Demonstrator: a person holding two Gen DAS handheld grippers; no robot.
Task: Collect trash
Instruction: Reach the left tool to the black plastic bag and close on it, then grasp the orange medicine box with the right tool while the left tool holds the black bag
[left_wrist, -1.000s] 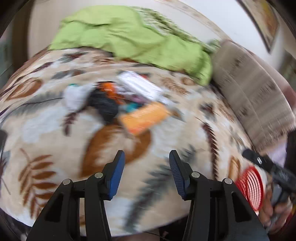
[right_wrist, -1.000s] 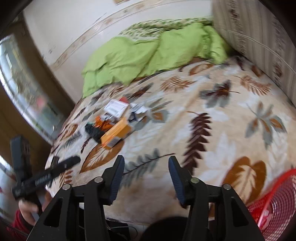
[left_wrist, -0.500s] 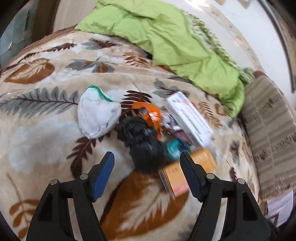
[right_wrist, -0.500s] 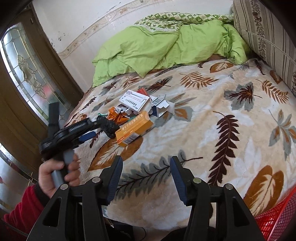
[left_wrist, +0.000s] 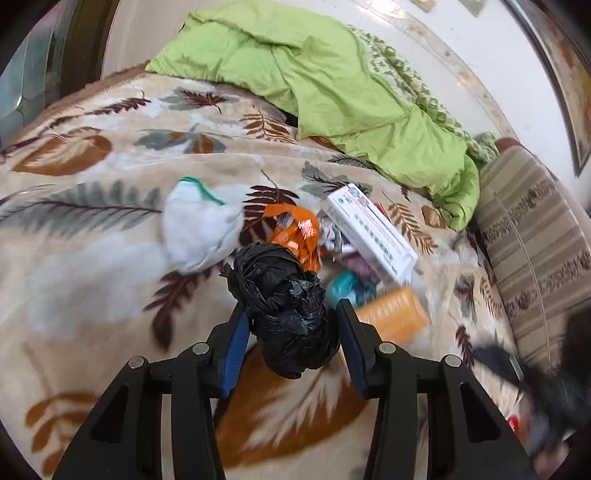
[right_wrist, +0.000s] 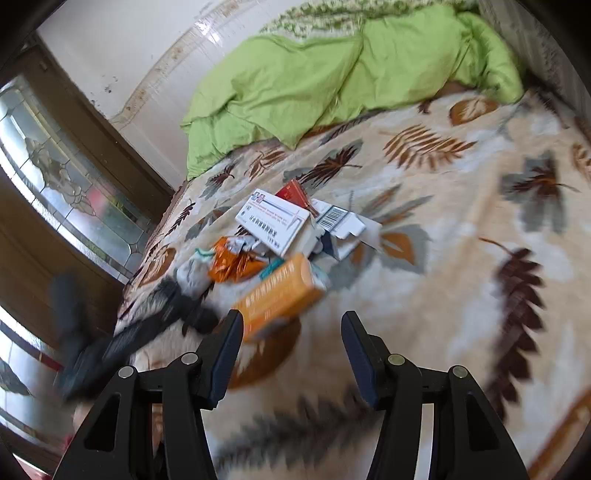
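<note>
A pile of trash lies on the leaf-patterned blanket (left_wrist: 92, 266): a crumpled black plastic bag (left_wrist: 286, 306), a white mask (left_wrist: 199, 229), an orange wrapper (left_wrist: 297, 230), a white box (left_wrist: 373, 229) and an orange box (left_wrist: 393, 314). My left gripper (left_wrist: 291, 350) is open with its jaws on either side of the black bag. My right gripper (right_wrist: 291, 350) is open and empty, just in front of the orange box (right_wrist: 280, 295). The white box (right_wrist: 275, 221), the orange wrapper (right_wrist: 232, 262) and my left gripper (right_wrist: 122, 339), blurred, also show in the right wrist view.
A green duvet (left_wrist: 314, 81) is bunched at the head of the bed. A striped pillow (left_wrist: 532, 240) lies on the right. A glass-paned wooden door (right_wrist: 55, 192) stands left of the bed. A flattened white carton with a barcode (right_wrist: 340, 221) lies behind the pile.
My left gripper has moved forward onto the pile, so the black bag now sits between its jaws. My right gripper has moved closer to the orange box.
</note>
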